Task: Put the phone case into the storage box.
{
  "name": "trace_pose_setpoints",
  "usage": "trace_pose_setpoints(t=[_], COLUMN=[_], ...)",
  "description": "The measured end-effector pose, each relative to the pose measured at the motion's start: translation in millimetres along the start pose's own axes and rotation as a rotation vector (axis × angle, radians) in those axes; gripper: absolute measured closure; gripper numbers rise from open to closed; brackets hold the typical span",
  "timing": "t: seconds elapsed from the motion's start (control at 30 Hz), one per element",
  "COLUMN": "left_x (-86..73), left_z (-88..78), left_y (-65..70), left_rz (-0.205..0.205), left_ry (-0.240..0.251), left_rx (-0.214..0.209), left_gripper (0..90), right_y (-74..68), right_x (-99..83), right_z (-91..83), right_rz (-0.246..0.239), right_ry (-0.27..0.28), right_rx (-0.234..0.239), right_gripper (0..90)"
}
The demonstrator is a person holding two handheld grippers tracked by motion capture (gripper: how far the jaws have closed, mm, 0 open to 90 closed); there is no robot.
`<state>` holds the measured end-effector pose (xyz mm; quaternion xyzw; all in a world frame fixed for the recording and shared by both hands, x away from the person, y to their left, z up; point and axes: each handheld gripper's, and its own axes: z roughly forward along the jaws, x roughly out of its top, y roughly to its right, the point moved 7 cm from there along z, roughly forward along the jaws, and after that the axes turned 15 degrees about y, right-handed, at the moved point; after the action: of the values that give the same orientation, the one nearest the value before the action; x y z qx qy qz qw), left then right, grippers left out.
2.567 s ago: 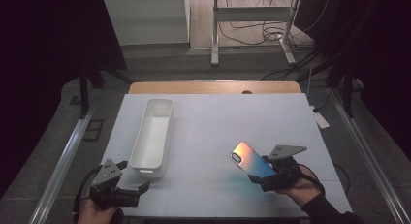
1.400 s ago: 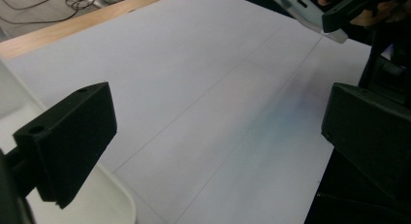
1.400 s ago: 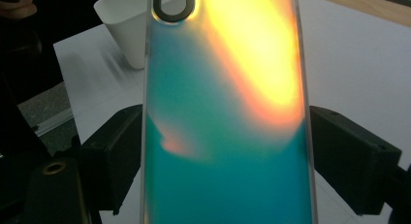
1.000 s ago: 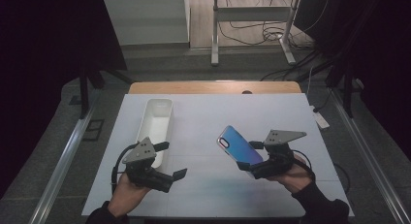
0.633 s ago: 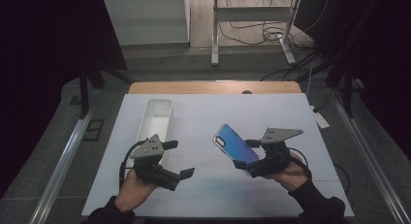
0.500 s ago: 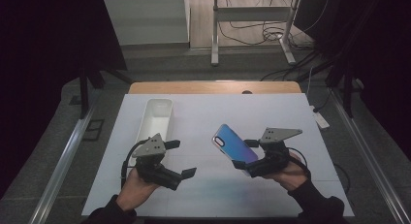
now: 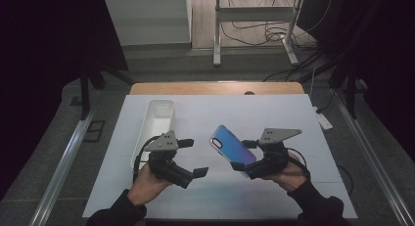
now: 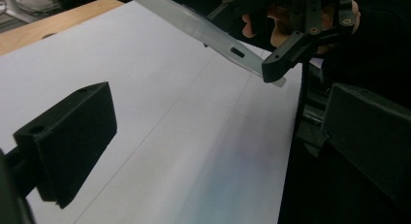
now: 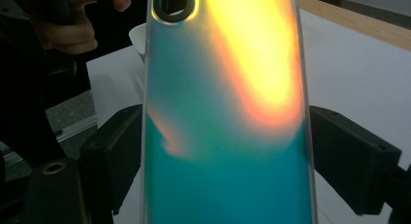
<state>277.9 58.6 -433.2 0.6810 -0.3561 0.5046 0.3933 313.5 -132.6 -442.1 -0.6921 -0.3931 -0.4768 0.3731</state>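
Right gripper [image 7: 243, 168] had the phone case [image 7: 233, 149] pinched by its long edges, lifted off the table at about 5 o'clock. We had the left gripper [image 7: 195, 158] spread wide nearby; handover or binning in the white tray [image 7: 155, 122] looked undone.

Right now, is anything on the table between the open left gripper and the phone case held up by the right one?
Nothing visible. The left gripper has open, empty jaws pointing toward the phone case, which the right gripper clamps by its edges above the table. Between them lies bare white surface. The white tray sits behind the left gripper, off that line.
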Motion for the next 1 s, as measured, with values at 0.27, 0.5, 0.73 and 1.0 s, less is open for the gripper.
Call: trace_pose_setpoints(t=[0.27, 0.5, 0.73, 1.0], left_x=[3.3, 4.5, 6.0, 4.2], left_z=[10.6, 15.5, 16.9, 17.5], left_y=[3.2, 3.5, 0.1, -0.6], left_rz=[-0.001, 0.003, -0.018, -0.036], left_ry=[-0.003, -0.007, -0.001, -0.009], left_rx=[-0.047, -0.061, -0.077, -0.107], left_gripper=[0.7, 3.3, 8.2, 24.4], right_y=[-3.5, -7.5, -10.4, -11.6], right_x=[4.7, 7.8, 10.1, 10.3], right_z=[3.4, 7.4, 10.3, 11.5], right_rz=[-0.007, -0.013, -0.015, -0.012], right_ry=[0.013, 0.018, 0.021, 0.021], right_rx=[0.017, 0.034, 0.046, 0.053], right_gripper=[16.4, 16.4, 16.4, 16.4])
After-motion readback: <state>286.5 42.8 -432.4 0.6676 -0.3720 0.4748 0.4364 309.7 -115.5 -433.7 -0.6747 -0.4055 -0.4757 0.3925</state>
